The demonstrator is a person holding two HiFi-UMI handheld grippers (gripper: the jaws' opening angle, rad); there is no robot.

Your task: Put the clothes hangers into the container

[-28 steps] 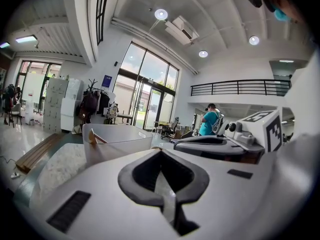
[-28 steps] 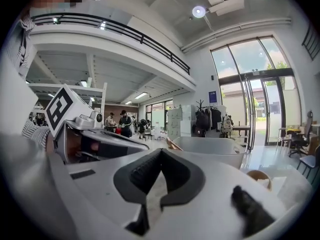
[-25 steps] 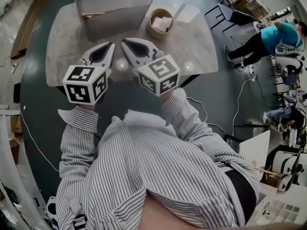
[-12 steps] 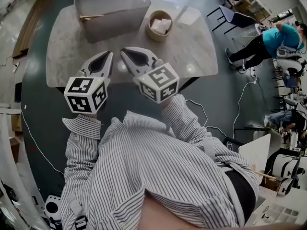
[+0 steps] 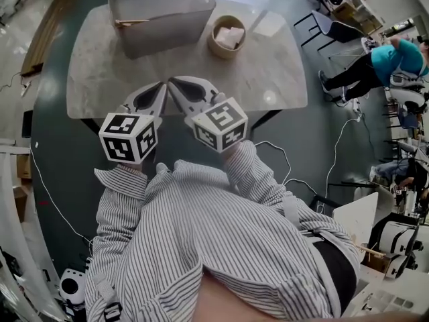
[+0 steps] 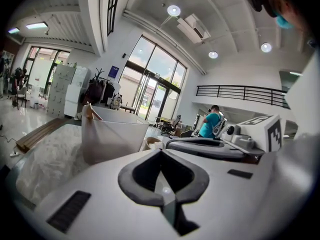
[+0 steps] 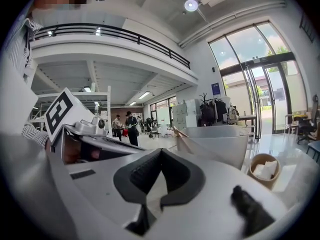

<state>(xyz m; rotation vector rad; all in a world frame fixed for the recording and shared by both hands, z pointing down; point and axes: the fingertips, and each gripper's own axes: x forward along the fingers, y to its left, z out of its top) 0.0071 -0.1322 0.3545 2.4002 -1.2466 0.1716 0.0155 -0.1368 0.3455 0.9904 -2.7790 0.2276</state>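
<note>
While each hovers closed, left tongs (image 6: 161,151) and right tongs (image 7: 160,150) hold nothing.

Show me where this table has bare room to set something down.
Free: the pale marbled tabletop in front of the translucent grey plastic container, and right of the round tan bowl. Crowded: far edge, and near-centre by the left gripper and right gripper.

Perhaps a lab atrium: mezzanine railing (image 7: 120,35), tall glass doors (image 7: 260,89), floor cables (image 5: 333,146).
</note>
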